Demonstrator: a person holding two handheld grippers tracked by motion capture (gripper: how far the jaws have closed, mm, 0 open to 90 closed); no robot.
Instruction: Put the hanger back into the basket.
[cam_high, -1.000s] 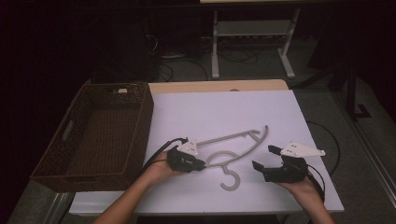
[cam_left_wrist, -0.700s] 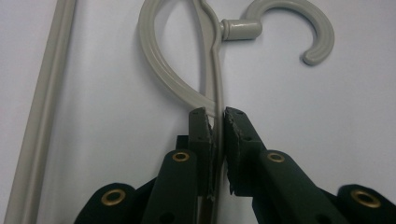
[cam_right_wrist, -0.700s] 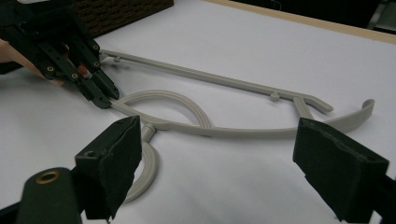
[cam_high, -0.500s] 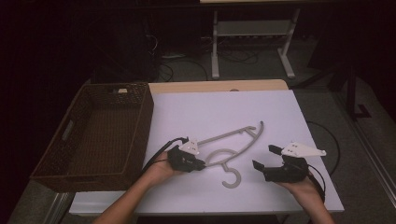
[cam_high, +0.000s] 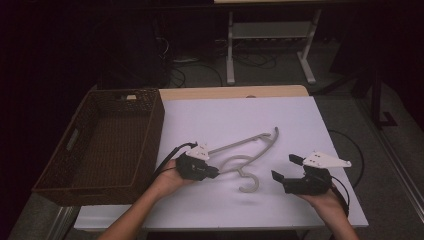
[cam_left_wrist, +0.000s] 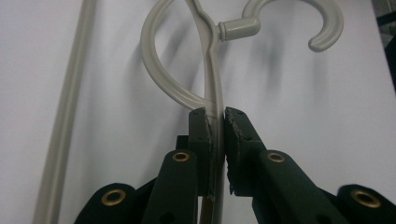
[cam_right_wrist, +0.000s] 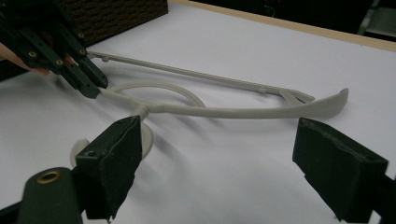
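Note:
A grey plastic clothes hanger (cam_high: 247, 150) lies on the white table, its hook (cam_high: 249, 184) pointing toward the person. My left gripper (cam_high: 214, 173) is shut on the hanger's shoulder bar near the neck; in the left gripper view the bar (cam_left_wrist: 215, 93) runs between the two pads (cam_left_wrist: 204, 135). From the right gripper view the hanger (cam_right_wrist: 219, 111) lies across the table, with the left gripper (cam_right_wrist: 93, 84) at its left end. My right gripper (cam_high: 285, 167) stands open to the right of the hook, its jaws wide apart with nothing between them.
A dark wicker basket (cam_high: 145, 145) stands at the left of the table, beside the hanger's far end. A wooden table edge (cam_high: 235, 92) runs along the back. Beyond it are a metal stand (cam_high: 270, 40) and cables on the floor.
The left gripper has drawn the hanger a little toward the left and near side; its far end has swung slightly. The right gripper has stayed in place, open.

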